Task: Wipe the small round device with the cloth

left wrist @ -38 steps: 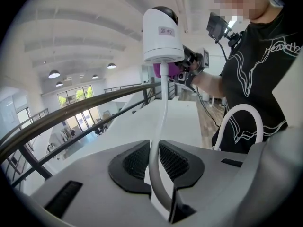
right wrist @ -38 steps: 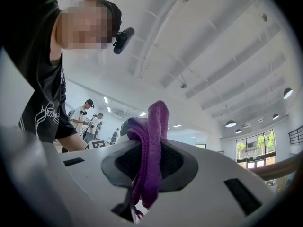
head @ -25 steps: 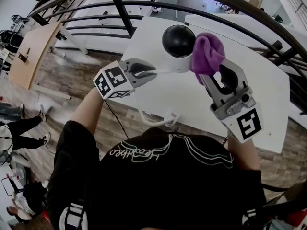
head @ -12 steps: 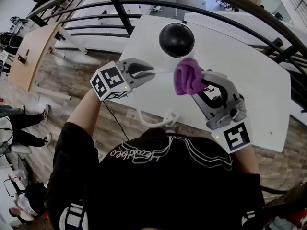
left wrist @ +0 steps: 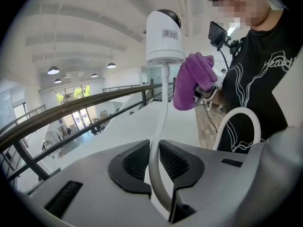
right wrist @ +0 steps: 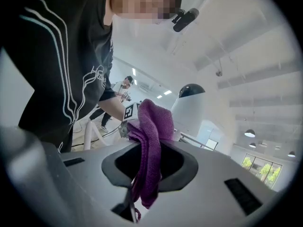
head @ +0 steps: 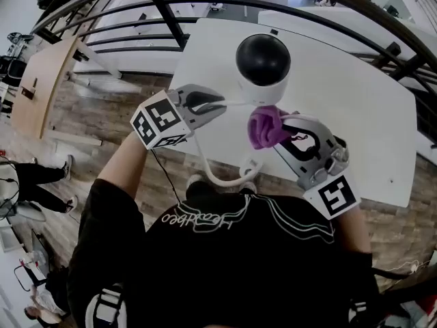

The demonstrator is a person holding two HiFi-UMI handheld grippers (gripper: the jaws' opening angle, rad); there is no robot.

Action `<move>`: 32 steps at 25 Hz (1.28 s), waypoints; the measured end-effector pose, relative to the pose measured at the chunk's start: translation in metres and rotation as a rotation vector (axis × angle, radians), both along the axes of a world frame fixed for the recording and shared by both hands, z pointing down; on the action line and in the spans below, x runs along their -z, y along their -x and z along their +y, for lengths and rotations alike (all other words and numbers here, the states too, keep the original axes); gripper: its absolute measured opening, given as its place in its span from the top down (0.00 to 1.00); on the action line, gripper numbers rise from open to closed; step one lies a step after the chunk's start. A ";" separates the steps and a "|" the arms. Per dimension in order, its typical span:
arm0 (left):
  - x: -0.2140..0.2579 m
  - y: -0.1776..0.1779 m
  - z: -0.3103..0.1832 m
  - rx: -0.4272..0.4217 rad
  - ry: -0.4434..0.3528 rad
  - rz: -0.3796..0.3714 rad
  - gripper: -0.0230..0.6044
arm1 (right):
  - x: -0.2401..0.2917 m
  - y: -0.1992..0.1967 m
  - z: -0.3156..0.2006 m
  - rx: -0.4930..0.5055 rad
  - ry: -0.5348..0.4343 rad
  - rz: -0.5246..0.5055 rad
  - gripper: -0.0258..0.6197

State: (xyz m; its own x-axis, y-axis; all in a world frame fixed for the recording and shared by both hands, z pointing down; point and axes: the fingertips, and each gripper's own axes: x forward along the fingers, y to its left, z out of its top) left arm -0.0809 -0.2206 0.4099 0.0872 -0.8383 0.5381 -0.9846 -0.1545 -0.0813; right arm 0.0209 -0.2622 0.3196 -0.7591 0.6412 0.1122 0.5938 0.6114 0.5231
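**Clerk:** Item one, far left?

**Keeper:** Left gripper (head: 213,104), marker cube toward the person. Jaws closed on a thin white cable (left wrist: 159,141), which passes straight between the two ribbed pads.

**Clerk:** Where does the cable run?

**Keeper:** One end goes forward to the underside of the device. The other end loops back off the near edge of the table, toward the person's black shirt.

**Clerk:** Item two, the device?

**Keeper:** Small round device (head: 263,61): white body, glossy black dome on top. It stands on the white table (head: 355,94), toward its far side, between the two grippers and a little beyond them.

**Clerk:** Item three?

**Keeper:** Cloth (head: 265,127), purple, bunched into a wad. It sits just beside the device's base on the near side, right of the cable. No view shows clearly whether it touches the white body.

**Clerk:** Item four, right end?

**Keeper:** Right gripper (head: 287,130), marker cube nearest the person. Jaws clamped on the cloth: a fold is pinched between the pads, the bulk bulges past the tips, and a tail hangs below.

**Clerk:** Surroundings?

**Keeper:** Dark railing (head: 164,9) beyond the table; wooden floor (head: 89,108) at left.
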 end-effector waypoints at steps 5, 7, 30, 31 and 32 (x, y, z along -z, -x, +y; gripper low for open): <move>-0.001 -0.001 0.005 -0.042 -0.035 0.046 0.86 | -0.021 0.006 0.013 -0.083 -0.039 0.109 0.86; -0.001 0.000 0.004 -0.072 -0.053 0.072 0.86 | -0.024 0.010 0.012 -0.164 -0.019 0.141 0.86; 0.004 -0.008 0.011 -0.362 -0.081 0.288 0.85 | 0.030 -0.017 0.063 -0.791 0.094 0.104 0.86; 0.004 -0.008 0.011 -0.374 -0.078 0.294 0.85 | 0.034 -0.015 0.062 -0.821 0.098 0.094 0.86; 0.005 -0.008 0.012 -0.388 -0.075 0.300 0.85 | 0.039 -0.014 0.062 -0.854 0.102 0.082 0.86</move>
State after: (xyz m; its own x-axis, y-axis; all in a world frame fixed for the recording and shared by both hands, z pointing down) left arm -0.0730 -0.2086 0.4052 0.5423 -0.7490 0.3806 -0.8374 -0.5188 0.1721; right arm 0.0348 -0.2002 0.2807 -0.9777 -0.1354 0.1605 -0.0573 0.9072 0.4167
